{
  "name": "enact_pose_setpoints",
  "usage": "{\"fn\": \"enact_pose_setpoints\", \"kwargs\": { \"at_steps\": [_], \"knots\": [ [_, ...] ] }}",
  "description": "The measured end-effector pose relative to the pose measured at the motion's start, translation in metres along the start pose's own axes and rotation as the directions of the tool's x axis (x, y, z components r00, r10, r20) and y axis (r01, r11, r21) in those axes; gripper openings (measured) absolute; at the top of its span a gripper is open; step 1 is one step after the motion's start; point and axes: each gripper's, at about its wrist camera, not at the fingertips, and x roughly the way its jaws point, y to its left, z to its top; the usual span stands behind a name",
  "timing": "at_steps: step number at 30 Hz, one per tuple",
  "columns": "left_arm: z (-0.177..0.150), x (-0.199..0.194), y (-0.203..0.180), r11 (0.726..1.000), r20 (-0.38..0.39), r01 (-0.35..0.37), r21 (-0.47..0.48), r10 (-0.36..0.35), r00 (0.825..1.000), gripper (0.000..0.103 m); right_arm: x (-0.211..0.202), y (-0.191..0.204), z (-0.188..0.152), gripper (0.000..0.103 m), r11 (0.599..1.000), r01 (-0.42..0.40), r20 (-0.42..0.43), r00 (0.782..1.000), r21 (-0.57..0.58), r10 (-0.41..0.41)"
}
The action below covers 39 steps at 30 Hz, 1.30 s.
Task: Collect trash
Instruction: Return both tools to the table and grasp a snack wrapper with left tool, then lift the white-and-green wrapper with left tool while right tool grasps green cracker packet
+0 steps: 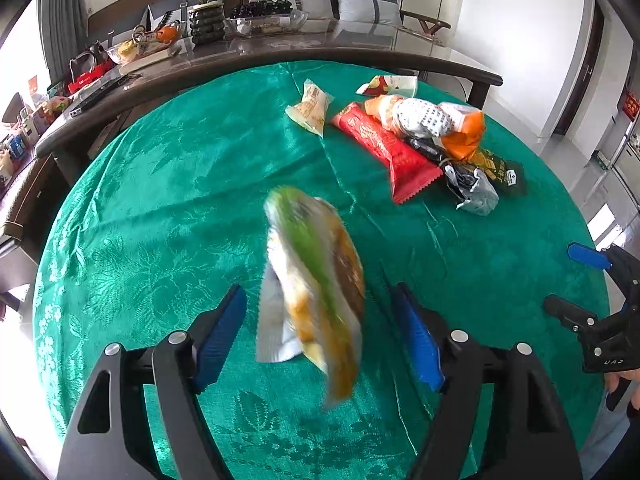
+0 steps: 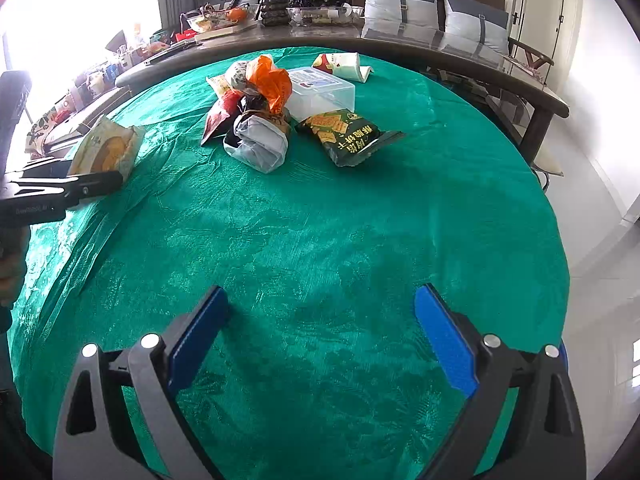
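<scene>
My left gripper (image 1: pixel 320 336) is open, its blue pads wide apart. A green, yellow and white snack wrapper (image 1: pixel 316 292) sits blurred between the jaws without touching either pad; it also shows in the right wrist view (image 2: pixel 106 152) beside the left gripper (image 2: pixel 100 184). A pile of trash lies on the green tablecloth (image 1: pixel 160 208): a red wrapper (image 1: pixel 384 148), an orange bag (image 1: pixel 460 132), a pale wrapper (image 1: pixel 312 108) and a dark green cracker bag (image 2: pixel 348 136). My right gripper (image 2: pixel 320 340) is open and empty above the cloth, and shows in the left wrist view (image 1: pixel 576 280).
A clear plastic box (image 2: pixel 324 92) stands behind the pile. A white carton (image 2: pixel 344 66) lies at the far edge. A long dark table (image 2: pixel 400 44) with bowls, a plant and clutter runs behind the round table. White floor lies to the right.
</scene>
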Motion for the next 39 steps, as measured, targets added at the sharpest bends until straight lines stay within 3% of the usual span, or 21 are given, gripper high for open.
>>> {"fn": "enact_pose_setpoints", "kwargs": {
  "at_steps": [9, 24, 28, 34, 39],
  "knots": [
    [-0.004, 0.008, 0.003, 1.0, -0.007, -0.02, -0.02, 0.02, 1.0, 0.083, 0.0, 0.0, 0.0, 0.092, 1.0, -0.001, 0.0, 1.0, 0.0, 0.001],
    [-0.004, 0.009, 0.001, 1.0, -0.004, -0.021, -0.015, 0.021, 1.0, 0.084, -0.001, -0.001, -0.001, 0.092, 1.0, -0.004, 0.003, 1.0, 0.006, 0.004],
    [-0.005, 0.008, 0.002, 1.0, -0.002, -0.01, -0.014, 0.01, 1.0, 0.084, -0.005, -0.013, 0.002, 0.091, 0.997, -0.048, 0.02, 0.999, 0.052, 0.047],
    [-0.003, 0.005, 0.011, 0.999, 0.006, 0.008, -0.043, -0.008, 1.0, 0.084, -0.006, -0.047, 0.049, 0.091, 1.0, 0.006, 0.052, 0.999, -0.016, -0.006],
    [0.001, 0.003, 0.013, 0.999, 0.011, 0.018, -0.046, -0.017, 1.0, 0.084, 0.025, -0.053, 0.106, 0.091, 0.987, -0.102, -0.021, 0.995, -0.12, 0.1]
  ]
}}
